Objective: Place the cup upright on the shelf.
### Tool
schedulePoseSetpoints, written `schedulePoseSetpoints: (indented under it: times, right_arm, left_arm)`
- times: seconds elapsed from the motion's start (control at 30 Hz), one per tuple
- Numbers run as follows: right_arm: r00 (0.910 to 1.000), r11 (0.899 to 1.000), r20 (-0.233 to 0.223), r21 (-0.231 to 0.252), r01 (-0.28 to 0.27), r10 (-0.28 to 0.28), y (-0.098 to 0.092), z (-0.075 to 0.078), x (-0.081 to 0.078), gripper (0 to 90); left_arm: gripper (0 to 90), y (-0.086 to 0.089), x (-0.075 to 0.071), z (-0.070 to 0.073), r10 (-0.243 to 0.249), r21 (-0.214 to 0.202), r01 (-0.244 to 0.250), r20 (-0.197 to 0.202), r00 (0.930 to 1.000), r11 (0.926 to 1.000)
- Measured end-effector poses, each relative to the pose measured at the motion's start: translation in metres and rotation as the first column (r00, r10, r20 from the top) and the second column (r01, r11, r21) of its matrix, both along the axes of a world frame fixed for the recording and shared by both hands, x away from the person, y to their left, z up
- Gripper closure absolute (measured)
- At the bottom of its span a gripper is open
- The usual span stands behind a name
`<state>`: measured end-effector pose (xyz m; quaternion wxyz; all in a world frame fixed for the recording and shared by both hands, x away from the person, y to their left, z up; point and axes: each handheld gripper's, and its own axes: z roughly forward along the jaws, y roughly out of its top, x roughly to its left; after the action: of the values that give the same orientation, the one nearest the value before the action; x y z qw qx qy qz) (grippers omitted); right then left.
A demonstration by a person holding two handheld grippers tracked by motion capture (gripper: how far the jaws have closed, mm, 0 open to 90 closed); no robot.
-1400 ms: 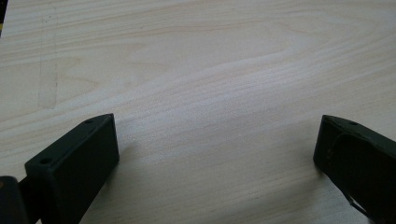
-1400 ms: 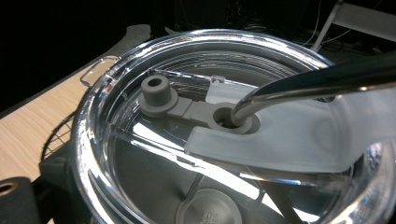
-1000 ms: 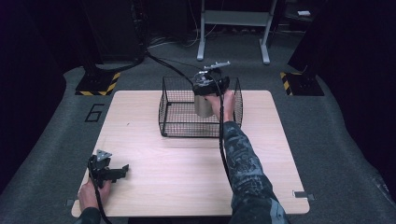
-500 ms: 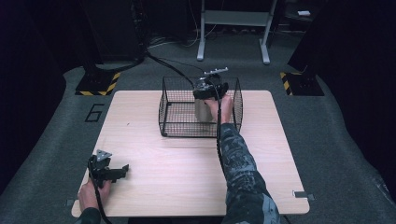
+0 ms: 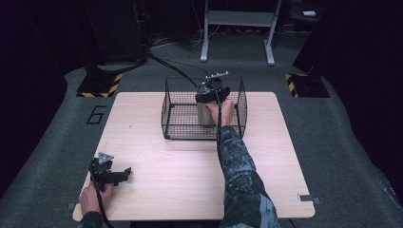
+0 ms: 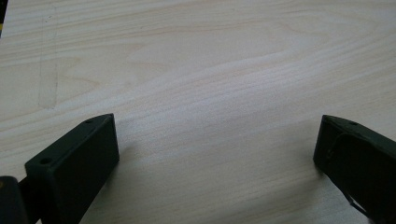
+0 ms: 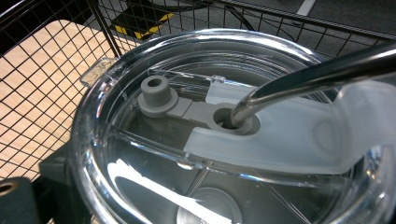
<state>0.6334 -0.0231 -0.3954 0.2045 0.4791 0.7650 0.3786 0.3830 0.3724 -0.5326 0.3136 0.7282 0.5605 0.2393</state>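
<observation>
A steel tumbler [image 5: 205,114] stands upright inside the black wire basket [image 5: 179,127], near its right wall. My right gripper [image 5: 210,98] is shut on it from above, by the rim. The tumbler's clear lid [image 7: 154,154] with a grey stopper [image 7: 156,93] sits close before the right gripper view, and a metal straw [image 7: 317,70] passes through the lid's hole. My left gripper [image 5: 124,172] rests on the wooden table [image 5: 180,180] at the front left. It is open, and only bare wood lies between its fingers [image 6: 77,158].
The basket stands at the back middle of the table. Around the table is grey carpet, with yellow-black striped stand feet [image 5: 100,85] and a metal frame [image 5: 237,33] behind it. A cable [image 5: 221,137] runs along the right forearm.
My right gripper and the tumbler have sunk a little lower into the basket. The left gripper has stayed still.
</observation>
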Motion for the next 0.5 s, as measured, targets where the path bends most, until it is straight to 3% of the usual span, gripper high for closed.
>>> schedulePoseSetpoints:
  times: [0.1,0.17,0.3,0.33,0.43,0.47,0.5]
  right_arm:
    - [1.0000,1.000,0.001,0.000,-0.007,0.007,0.002,-0.002,0.001,3.6]
    - [0.9999,1.000,-0.008,-0.012,-0.009,0.009,0.005,-0.006,0.002,3.6]
    - [0.9994,0.999,0.010,-0.021,-0.033,0.033,0.009,-0.007,0.001,3.6]
    - [0.9995,0.999,0.012,-0.023,-0.028,0.029,0.009,-0.008,-0.001,3.6]
    - [0.9989,0.999,0.022,-0.036,-0.040,0.040,0.007,-0.010,-0.006,3.4]
    - [0.9995,1.000,0.020,-0.007,-0.026,0.026,0.006,-0.012,-0.009,3.4]
    - [0.9995,1.000,0.013,-0.012,-0.028,0.029,0.003,-0.013,-0.010,3.4]
  left_arm:
    - [0.1,0.000,0.000,0.000,0.001,-0.001,-0.001,0.001,1.0000,1.0000]
    - [0.1,0.002,0.000,0.001,-0.017,0.016,0.018,-0.018,0.9997,0.9997]
    - [0.1,0.001,0.000,0.000,-0.006,0.008,0.006,-0.002,1.0000,0.9999]
    - [0.1,0.002,0.000,0.002,-0.022,0.014,0.022,-0.028,0.9994,0.9996]
    - [0.1,0.001,0.000,0.001,-0.006,-0.001,0.006,-0.013,0.9999,1.0000]
    - [0.0,0.001,0.000,0.001,-0.006,0.000,0.006,-0.016,0.9999,1.0000]
    - [0.1,0.000,0.000,0.001,-0.005,-0.005,0.005,-0.010,0.9999,1.0000]
